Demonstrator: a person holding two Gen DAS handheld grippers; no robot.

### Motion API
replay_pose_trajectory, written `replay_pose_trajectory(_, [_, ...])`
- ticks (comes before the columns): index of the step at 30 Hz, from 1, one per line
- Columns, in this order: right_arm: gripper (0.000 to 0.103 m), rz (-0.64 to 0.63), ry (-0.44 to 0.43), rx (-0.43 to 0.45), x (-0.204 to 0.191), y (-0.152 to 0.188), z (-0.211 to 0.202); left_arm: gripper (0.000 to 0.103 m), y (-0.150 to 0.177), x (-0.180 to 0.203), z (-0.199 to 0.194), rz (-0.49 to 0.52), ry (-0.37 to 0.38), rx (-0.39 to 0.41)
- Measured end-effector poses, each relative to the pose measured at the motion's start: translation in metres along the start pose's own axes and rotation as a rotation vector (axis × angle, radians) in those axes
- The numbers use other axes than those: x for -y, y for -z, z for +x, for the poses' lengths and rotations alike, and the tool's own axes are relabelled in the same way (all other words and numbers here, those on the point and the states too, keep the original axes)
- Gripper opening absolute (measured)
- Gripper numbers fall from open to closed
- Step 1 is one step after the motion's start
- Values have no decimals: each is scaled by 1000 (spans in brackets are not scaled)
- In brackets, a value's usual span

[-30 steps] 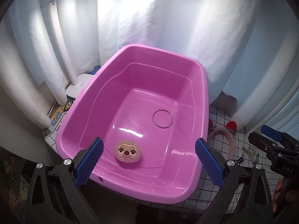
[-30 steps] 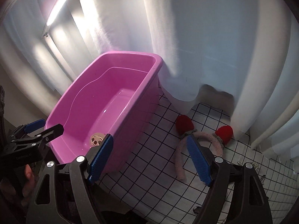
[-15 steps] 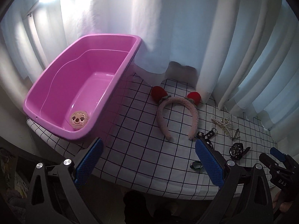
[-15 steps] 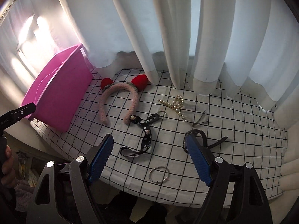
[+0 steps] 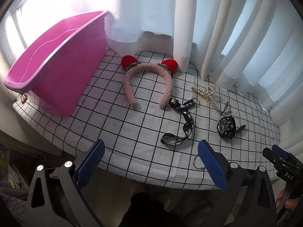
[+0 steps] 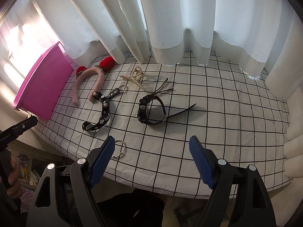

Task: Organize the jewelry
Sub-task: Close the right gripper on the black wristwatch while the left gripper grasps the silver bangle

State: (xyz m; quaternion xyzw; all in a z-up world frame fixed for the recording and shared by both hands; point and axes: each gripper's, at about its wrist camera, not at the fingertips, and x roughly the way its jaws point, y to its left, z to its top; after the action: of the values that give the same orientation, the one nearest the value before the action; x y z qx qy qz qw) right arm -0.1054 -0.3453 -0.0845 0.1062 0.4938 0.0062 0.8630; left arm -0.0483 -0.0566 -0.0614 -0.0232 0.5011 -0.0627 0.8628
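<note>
White curtains (image 5: 189, 19) hang in soft folds behind a counter (image 5: 117, 121) draped in black-gridded cloth. At its left end stands a glossy magenta plastic tub (image 5: 62, 71). Beside it lies a fuzzy pink headband (image 5: 130, 87) with red plush ears, then a black printed strap (image 5: 186, 124), a pearl claw clip (image 5: 205, 94), a chunky black watch (image 5: 226, 127) and, near the front edge, a thin metal ring (image 6: 120, 148). Both the left gripper (image 5: 151, 162) and the right gripper (image 6: 151, 160) hover with ribbed blue fingers (image 6: 102, 157) spread apart, grasping nothing.
</note>
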Motion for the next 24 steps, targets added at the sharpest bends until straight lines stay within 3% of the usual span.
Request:
replay_pose_trajectory(3, [77, 7, 41, 12, 2, -5, 1, 97, 0, 14, 11, 43, 29, -4])
replay_pose_trajectory(10, [77, -49, -11, -25, 6, -12, 17, 97, 19, 44, 27, 93, 39, -19])
replay_pose_trajectory(13, [77, -128, -39, -41, 10, -17, 28, 97, 30, 52, 34, 45, 15, -38])
replay_pose_trajectory(19, [77, -316, -166, -77, 29, -26, 55, 97, 64, 72, 43, -159, -100, -70])
replay_pose_trajectory(24, [77, -429, -242, -113, 40, -30, 74, 97, 91, 94, 46, -278, -180, -54])
